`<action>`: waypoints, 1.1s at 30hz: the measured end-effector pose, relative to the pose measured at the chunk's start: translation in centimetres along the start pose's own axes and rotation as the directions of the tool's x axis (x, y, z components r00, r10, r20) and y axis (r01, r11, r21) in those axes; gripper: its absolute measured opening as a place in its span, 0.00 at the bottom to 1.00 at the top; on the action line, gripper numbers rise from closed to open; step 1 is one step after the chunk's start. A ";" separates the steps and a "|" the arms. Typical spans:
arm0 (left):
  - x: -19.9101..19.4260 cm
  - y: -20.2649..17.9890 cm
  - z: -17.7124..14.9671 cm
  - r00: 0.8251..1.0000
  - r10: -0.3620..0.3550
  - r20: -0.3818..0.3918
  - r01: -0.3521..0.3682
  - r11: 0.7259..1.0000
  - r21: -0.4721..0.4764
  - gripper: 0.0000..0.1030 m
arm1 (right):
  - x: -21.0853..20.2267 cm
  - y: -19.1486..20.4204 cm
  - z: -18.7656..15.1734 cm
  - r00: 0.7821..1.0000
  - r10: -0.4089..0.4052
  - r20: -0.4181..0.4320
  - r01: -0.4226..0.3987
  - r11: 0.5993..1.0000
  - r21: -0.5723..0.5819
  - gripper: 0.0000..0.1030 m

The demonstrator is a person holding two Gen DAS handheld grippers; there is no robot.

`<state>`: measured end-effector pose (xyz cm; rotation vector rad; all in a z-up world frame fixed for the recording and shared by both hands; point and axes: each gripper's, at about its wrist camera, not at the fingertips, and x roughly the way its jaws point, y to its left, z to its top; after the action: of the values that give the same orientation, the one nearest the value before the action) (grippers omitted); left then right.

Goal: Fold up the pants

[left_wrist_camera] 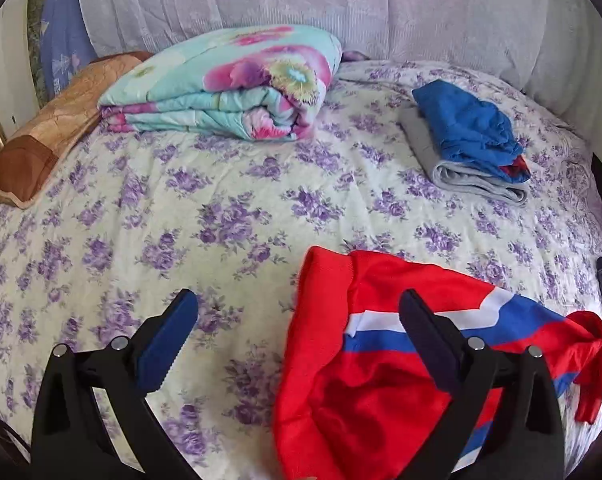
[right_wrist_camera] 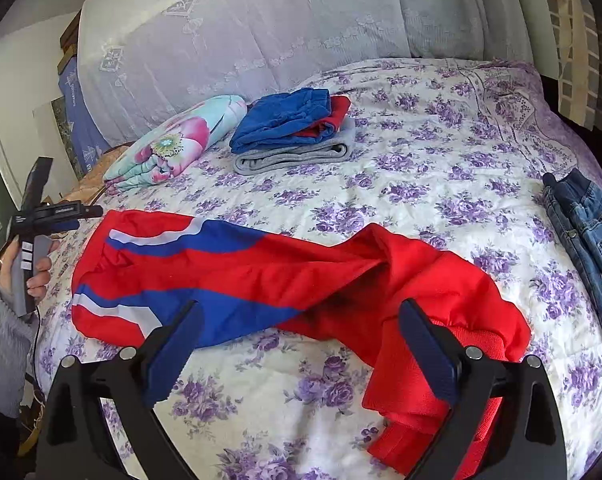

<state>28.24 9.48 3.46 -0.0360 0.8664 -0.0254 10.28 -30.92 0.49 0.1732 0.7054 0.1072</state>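
Red pants with blue and white stripes (right_wrist_camera: pixel 301 276) lie spread and rumpled across the near side of the bed; they also show in the left wrist view (left_wrist_camera: pixel 381 368). My left gripper (left_wrist_camera: pixel 297 320) is open and empty, its right finger over the red fabric, its left finger over bare sheet. It also shows, held in a hand, at the left edge of the right wrist view (right_wrist_camera: pixel 41 216). My right gripper (right_wrist_camera: pixel 297 324) is open and empty, just above the pants, its right finger over the red waistband end.
The bed has a purple-flowered sheet (left_wrist_camera: pixel 221 208). A folded floral quilt (left_wrist_camera: pixel 225 84) and a brown pillow (left_wrist_camera: pixel 49 136) lie at the back left. A stack of folded blue, red and grey clothes (right_wrist_camera: pixel 297 132) sits further back. Jeans (right_wrist_camera: pixel 585 232) lie at the right edge.
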 end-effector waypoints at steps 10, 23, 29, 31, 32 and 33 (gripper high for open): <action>-3.4 0.5 -11.6 0.981 -0.072 -0.180 0.061 0.996 -0.069 0.95 | 0.3 0.5 -0.5 0.999 0.042 0.007 -0.042 0.999 0.000 0.96; 0.1 -0.8 -14.2 0.912 -0.367 -0.182 0.279 0.882 -0.380 0.95 | -2.6 -1.1 -1.9 0.998 0.008 0.059 -0.010 0.999 0.039 0.96; -1.0 1.3 -16.7 0.841 -0.517 -0.157 0.352 0.745 -0.567 0.95 | -2.6 -2.4 -2.3 0.998 -0.003 0.058 -0.001 0.998 0.069 0.96; -1.1 1.7 -16.8 0.829 -0.542 -0.135 0.357 0.700 -0.619 0.95 | -2.3 -2.5 -2.3 0.998 0.002 0.058 -0.007 0.997 0.075 0.96; -0.9 1.5 -16.6 0.829 -0.545 -0.129 0.359 0.694 -0.625 0.95 | -2.2 -2.5 -2.3 0.998 0.010 0.061 -0.015 0.997 0.078 0.96; -0.6 1.2 -16.4 0.835 -0.534 -0.133 0.349 0.701 -0.622 0.95 | -2.2 -2.4 -2.3 0.998 0.018 0.065 -0.023 0.997 0.080 0.96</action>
<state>15.34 10.35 -6.72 -0.8489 1.1358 -0.2357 7.24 -33.33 -0.27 0.2602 0.6446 0.0927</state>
